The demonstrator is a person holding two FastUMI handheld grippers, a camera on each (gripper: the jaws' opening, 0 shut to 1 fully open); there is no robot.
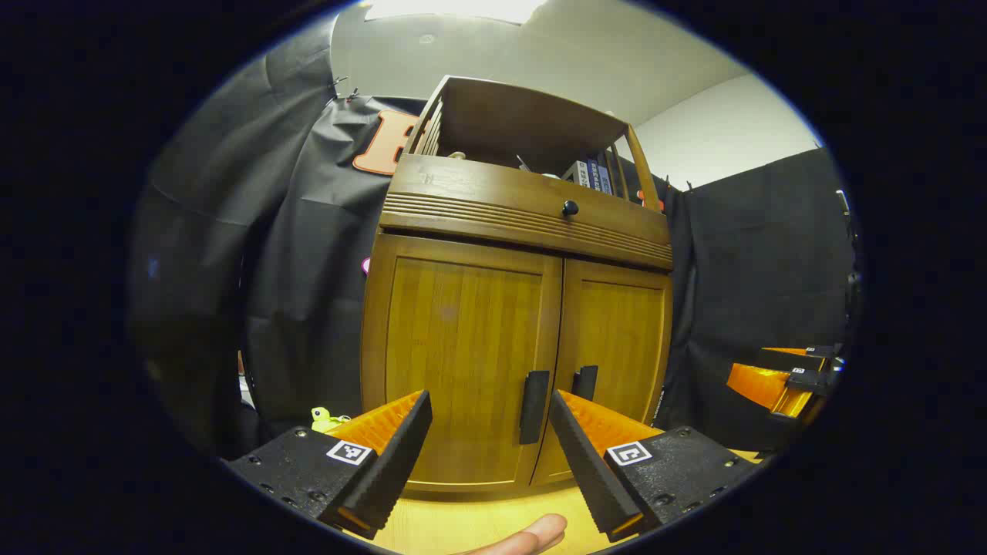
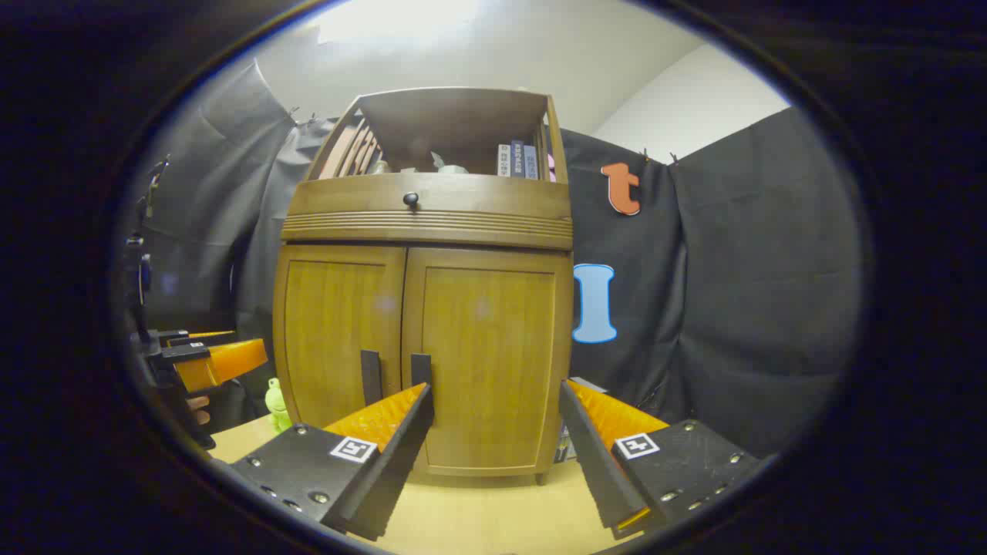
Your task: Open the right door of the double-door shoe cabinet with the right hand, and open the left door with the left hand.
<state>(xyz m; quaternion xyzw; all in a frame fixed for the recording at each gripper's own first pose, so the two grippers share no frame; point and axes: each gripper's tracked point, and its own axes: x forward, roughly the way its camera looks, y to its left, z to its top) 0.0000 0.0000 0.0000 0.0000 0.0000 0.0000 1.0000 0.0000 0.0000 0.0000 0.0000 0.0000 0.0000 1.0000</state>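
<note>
While both doors stay closed, I hold the left tool (image 1: 490,432) and right tool (image 2: 493,424) spread and empty, short of the cabinet (image 2: 424,339) on the worktop (image 2: 478,516). The handles (image 1: 534,406) sit close together at the middle seam (long axes vertical, facing me), so I judge a finger could snag the wrong one.

Shoe cabinet (image 2: 424,354), green toy (image 2: 275,401) on table (image 2: 478,516)
</note>
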